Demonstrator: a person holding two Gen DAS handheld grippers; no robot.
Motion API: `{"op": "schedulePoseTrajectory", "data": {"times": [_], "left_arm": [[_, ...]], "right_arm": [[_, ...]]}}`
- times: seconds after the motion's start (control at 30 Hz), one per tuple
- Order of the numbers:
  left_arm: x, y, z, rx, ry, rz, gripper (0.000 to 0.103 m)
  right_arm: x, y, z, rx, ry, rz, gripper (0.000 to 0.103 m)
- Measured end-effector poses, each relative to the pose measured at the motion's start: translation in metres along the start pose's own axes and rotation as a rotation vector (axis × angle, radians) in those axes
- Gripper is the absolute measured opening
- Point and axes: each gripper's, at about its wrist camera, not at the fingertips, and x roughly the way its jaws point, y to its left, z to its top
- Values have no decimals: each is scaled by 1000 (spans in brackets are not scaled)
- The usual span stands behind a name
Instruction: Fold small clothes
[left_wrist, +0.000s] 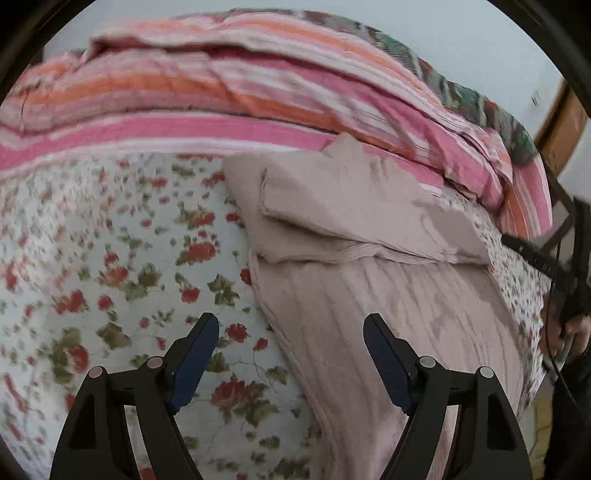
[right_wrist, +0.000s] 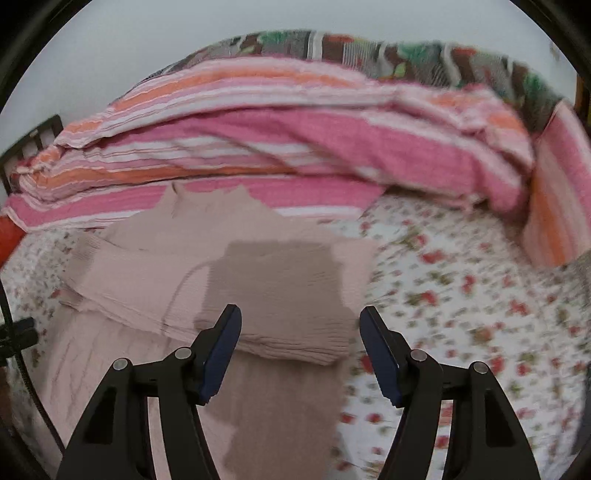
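- The pink ribbed garment (right_wrist: 229, 280) lies flat on the floral sheet (right_wrist: 461, 295), just below the striped blanket (right_wrist: 295, 147), both sleeves folded across its chest.
- Left gripper (left_wrist: 291, 354) and right gripper (right_wrist: 301, 347): jaws apart, holding nothing.
- Likely next: pinch the 2 hem corners evenly, then lift them toward the blanket without dragging the sleeves.

Ribbed matt knit garment (right_wrist: 192, 266) on printed cotton sheet (right_wrist: 461, 295).
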Motion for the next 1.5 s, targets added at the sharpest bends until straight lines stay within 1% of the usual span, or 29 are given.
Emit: {"op": "schedulePoseTrajectory", "data": {"times": [0.1, 0.2, 0.27, 0.33, 0.4, 0.43, 0.47, 0.5, 0.57, 0.63, 0.7, 0.73, 0.77, 0.8, 0.83, 0.87, 0.93, 0.97, 1.0, 1.03, 1.07, 1.13, 1.17, 1.23, 1.3, 1.33, 1.37, 1.43, 1.5], "left_arm": [[-11, -4, 5, 18, -70, 25, 79], [-5, -4, 11, -11, -76, 10, 78], [0, -1, 16, -40, -85, -14, 75], [5, -1, 20, -58, -105, -30, 75], [14, -2, 24, -78, -107, -50, 70], [20, -3, 27, -88, -98, -73, 61], [27, -3, 30, -99, -88, -101, 55], [36, -4, 34, -116, -78, -126, 54], [48, -3, 42, -145, -78, -144, 52], [61, -1, 50, -181, -79, -145, 51], [76, 1, 57, -220, -69, -133, 46], [83, 3, 59, -237, -56, -124, 39], [90, 4, 61, -255, -43, -119, 29], [95, 7, 62, -274, -39, -123, 24], [98, 8, 63, -284, -38, -122, 10], [99, 10, 62, -293, -38, -123, 7], [92, 13, 57, -312, -72, -147, 7], [86, 14, 53, -305, -91, -142, 7], [82, 12, 49, -287, -104, -119, 7], [81, 10, 45, -273, -109, -93, 7], [83, 9, 42, -265, -100, -70, 8], [90, 11, 40, -263, -68, -62, 10], [86, 13, 40, -258, -77, -65, 11], [77, 9, 41, -215, -78, -39, 11], [65, 6, 37, -176, -91, -2, 17], [61, 5, 35, -169, -94, 12, 24], [56, 4, 33, -165, -93, 23, 34], [48, 3, 27, -165, -93, 59, 49], [38, 0, 20, -151, -106, 68, 51]], "right_arm": [[-10, 6, -5, -42, -57, -37, 68], [-6, 10, -15, -53, -64, -59, 68], [-2, 6, -22, -20, -79, -60, 68], [4, 2, -27, 20, -72, -30, 68], [15, -2, -30, 42, -56, -26, 68], [20, -3, -30, 43, -49, -38, 67], [24, -4, -30, 46, -47, -48, 65], [28, -6, -29, 51, -44, -51, 65], [37, -10, -27, 62, -24, -56, 65], [43, -17, -27, 91, -11, -68, 65], [48, -24, -29, 120, 8, -66, 65], [53, -29, -30, 145, 24, -58, 65], [57, -32, -30, 160, 39, -57, 65], [60, -36, -30, 174, 52, -53, 65], [64, -39, -30, 188, 62, -45, 65], [65, -43, -28, 203, 66, -34, 65], [58, -46, -26, 217, 31, -16, 65], [53, -48, -26, 228, 3, -19, 65], [53, -49, -25, 232, 0, -29, 65], [56, -49, -26, 238, 12, -39, 65], [65, -49, -28, 238, 52, -45, 65], [76, -47, -29, 229, 94, -52, 65], [77, -46, -28, 223, 97, -56, 65], [69, -45, -26, 214, 83, -67, 65], [57, -43, -27, 194, 62, -79, 65], [48, -40, -28, 172, 45, -83, 65], [42, -39, -28, 158, 33, -80, 65], [26, -32, -32, 132, 11, -74, 65], [12, -26, -36, 107, 8, -62, 65]]}}
